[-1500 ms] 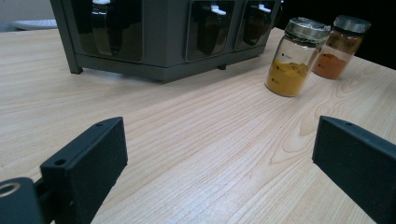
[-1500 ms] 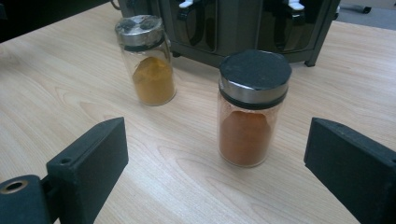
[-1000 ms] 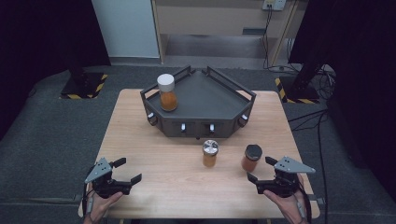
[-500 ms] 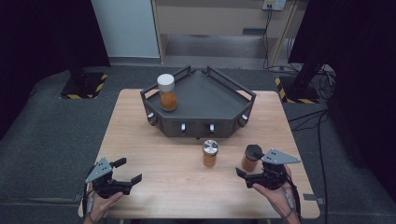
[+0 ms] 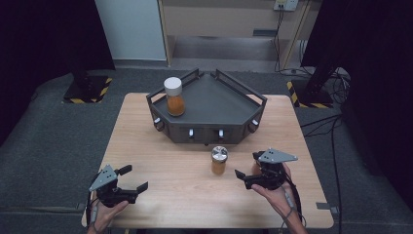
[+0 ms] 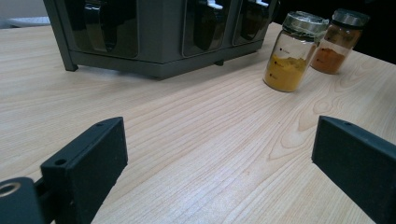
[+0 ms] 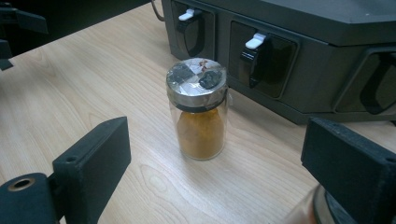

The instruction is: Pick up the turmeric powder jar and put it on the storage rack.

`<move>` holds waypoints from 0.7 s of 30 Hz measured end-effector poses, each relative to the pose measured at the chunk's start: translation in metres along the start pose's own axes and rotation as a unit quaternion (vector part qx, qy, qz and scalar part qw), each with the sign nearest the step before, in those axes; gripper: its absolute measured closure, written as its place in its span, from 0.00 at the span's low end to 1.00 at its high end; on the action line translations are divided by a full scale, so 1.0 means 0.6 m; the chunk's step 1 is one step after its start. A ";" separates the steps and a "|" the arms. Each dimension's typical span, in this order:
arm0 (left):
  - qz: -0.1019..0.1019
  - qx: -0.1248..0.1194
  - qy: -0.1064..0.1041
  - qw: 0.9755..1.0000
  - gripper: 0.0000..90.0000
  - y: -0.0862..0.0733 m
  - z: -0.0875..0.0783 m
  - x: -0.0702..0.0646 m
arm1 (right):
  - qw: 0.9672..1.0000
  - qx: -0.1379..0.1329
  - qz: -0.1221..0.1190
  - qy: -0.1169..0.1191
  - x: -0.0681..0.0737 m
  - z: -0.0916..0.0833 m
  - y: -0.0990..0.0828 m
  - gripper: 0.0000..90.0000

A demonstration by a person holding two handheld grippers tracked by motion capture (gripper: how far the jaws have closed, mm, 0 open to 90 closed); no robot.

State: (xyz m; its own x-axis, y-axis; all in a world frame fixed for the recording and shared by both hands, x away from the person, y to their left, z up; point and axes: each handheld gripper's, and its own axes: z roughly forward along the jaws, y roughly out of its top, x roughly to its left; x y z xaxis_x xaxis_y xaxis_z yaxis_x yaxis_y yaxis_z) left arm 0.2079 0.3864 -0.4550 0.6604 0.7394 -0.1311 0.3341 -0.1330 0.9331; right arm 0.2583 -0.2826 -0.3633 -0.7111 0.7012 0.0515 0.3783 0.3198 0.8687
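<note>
From the high view, a wooden table [image 5: 160,146] carried a dark grey angular rack [image 5: 214,97] with a flat tray top and a row of slots along its front faces. On that tray, near its left corner, stood 1 white-capped jar [image 5: 174,97] of orange powder. In front of the rack, on the bare wood, stood a silver-lidded spice jar [image 5: 219,160] of yellow-orange powder. The left gripper [image 5: 137,184] sat low at the table's near left, held in a hand [image 5: 108,214], its jaws spread wide with nothing between them. The right gripper [image 5: 246,172] was at the near right, just beside the silver-lidded jar, jaws apart and pointing left toward it; the right hand [image 5: 275,195] held it from below.

In the left gripper view, the 2 black jaws stood wide apart over bare wood. Beyond them rose the rack's front, and at the upper right stood the silver-lidded jar and, just beside it, a dark-lidded jar [image 6: 338,42] of reddish-orange powder.

In the right gripper view, the jaws were spread, and the silver-lidded jar stood upright ahead of them, roughly between their lines, touching neither. Behind it were the rack's slots with white latches [image 7: 256,41]. At the bottom right, partly hidden by the right jaw, sat what was possibly the dark-lidded jar's top.
</note>
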 end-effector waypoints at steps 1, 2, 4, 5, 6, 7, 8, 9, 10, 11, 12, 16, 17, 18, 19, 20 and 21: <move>0.000 0.000 0.000 1.000 0.03 0.000 0.000 0.000 | 1.000 0.002 0.001 0.002 -0.001 0.003 0.002 0.09; 0.000 0.000 0.000 1.000 0.03 0.000 0.000 0.000 | 1.000 0.002 0.001 0.002 -0.001 0.006 0.003 0.09; 0.000 0.000 0.000 1.000 0.03 0.000 0.000 0.000 | 1.000 0.003 0.002 0.004 -0.002 0.013 0.007 0.09; 0.000 0.000 0.000 1.000 0.03 0.000 0.000 0.000 | 1.000 0.004 0.004 0.007 -0.003 0.016 0.008 0.09; 0.000 0.000 0.000 1.000 0.03 0.000 0.000 0.000 | 1.000 0.005 0.004 0.010 -0.005 0.019 0.010 0.09; -0.001 0.000 0.000 1.000 0.03 0.000 0.000 0.000 | 1.000 0.006 0.003 0.010 -0.004 0.022 0.012 0.09; -0.001 0.000 0.000 1.000 0.03 0.000 0.000 0.000 | 1.000 0.007 0.001 0.011 -0.004 0.026 0.015 0.09; 0.000 0.000 0.000 1.000 0.03 0.000 0.000 0.000 | 1.000 0.008 0.002 0.013 -0.004 0.029 0.017 0.09; 0.000 0.000 0.000 1.000 0.03 0.000 0.000 0.000 | 1.000 0.008 0.001 0.015 -0.004 0.032 0.019 0.09; 0.000 0.000 0.000 1.000 0.03 0.000 0.000 0.000 | 1.000 0.009 0.000 0.016 -0.003 0.035 0.021 0.09; 0.000 0.000 0.000 1.000 0.03 0.000 0.000 0.000 | 1.000 0.009 0.001 0.017 -0.002 0.038 0.023 0.09; 0.000 0.000 0.000 1.000 0.03 0.000 0.000 0.000 | 1.000 0.010 -0.002 0.022 0.001 0.051 0.030 0.10; 0.000 0.000 0.000 1.000 0.03 0.000 0.000 0.000 | 1.000 0.010 -0.002 0.024 0.001 0.054 0.031 0.10; 0.000 0.000 0.000 1.000 0.03 0.000 0.000 0.000 | 1.000 0.009 -0.002 0.024 0.000 0.057 0.032 0.10; 0.000 0.000 0.000 1.000 0.03 0.000 0.000 0.000 | 1.000 0.010 -0.001 0.026 0.000 0.060 0.033 0.10; 0.000 0.000 0.000 1.000 0.03 0.000 0.000 0.000 | 1.000 0.011 -0.001 0.027 0.000 0.063 0.035 0.10; 0.000 0.000 0.000 1.000 0.03 0.000 0.000 0.000 | 1.000 0.012 -0.002 0.027 0.000 0.065 0.036 0.10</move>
State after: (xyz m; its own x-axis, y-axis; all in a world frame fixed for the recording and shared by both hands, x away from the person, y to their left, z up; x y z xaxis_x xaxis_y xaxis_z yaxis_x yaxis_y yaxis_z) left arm 0.2080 0.3864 -0.4549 0.6610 0.7388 -0.1313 0.3346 -0.1336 0.9328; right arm 0.2897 -0.2507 -0.3640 -0.7435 0.6643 0.0764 0.3900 0.3380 0.8565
